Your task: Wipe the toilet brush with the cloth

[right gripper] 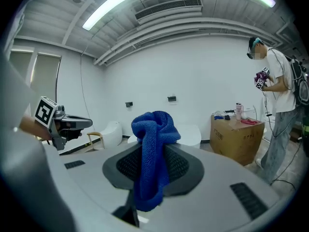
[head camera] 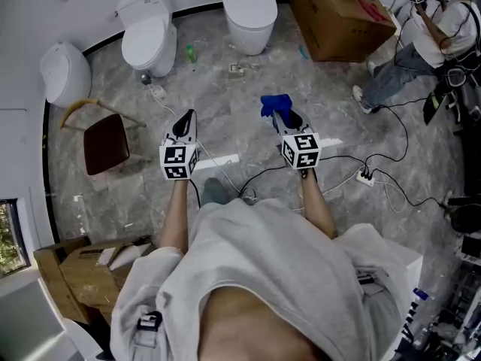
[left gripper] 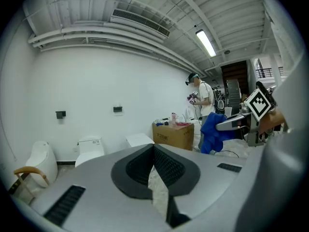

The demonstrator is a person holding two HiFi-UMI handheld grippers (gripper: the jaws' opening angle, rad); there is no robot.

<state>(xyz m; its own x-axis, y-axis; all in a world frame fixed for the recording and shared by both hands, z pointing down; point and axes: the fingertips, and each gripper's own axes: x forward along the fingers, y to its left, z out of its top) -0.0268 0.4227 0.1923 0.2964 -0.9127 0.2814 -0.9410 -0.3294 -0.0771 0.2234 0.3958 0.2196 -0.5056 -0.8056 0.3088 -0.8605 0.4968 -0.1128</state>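
Cloth (right gripper: 154, 129) is clenched in my right tongs (head camera: 284, 119), held up over the floor. My left tongs (left gripper: 153, 153) are closed, empty. I see no toilet brush, so wiping looks unstarted.

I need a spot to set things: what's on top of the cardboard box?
A red item, a small bottle and small clutter; the cardboard box hides its inside.

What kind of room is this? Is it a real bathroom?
Probably not a home bathroom; more like a test room or workshop. Several toilets stand along one white wall with no stalls, a cardboard box sits nearby, and cables trail over the marbled floor.
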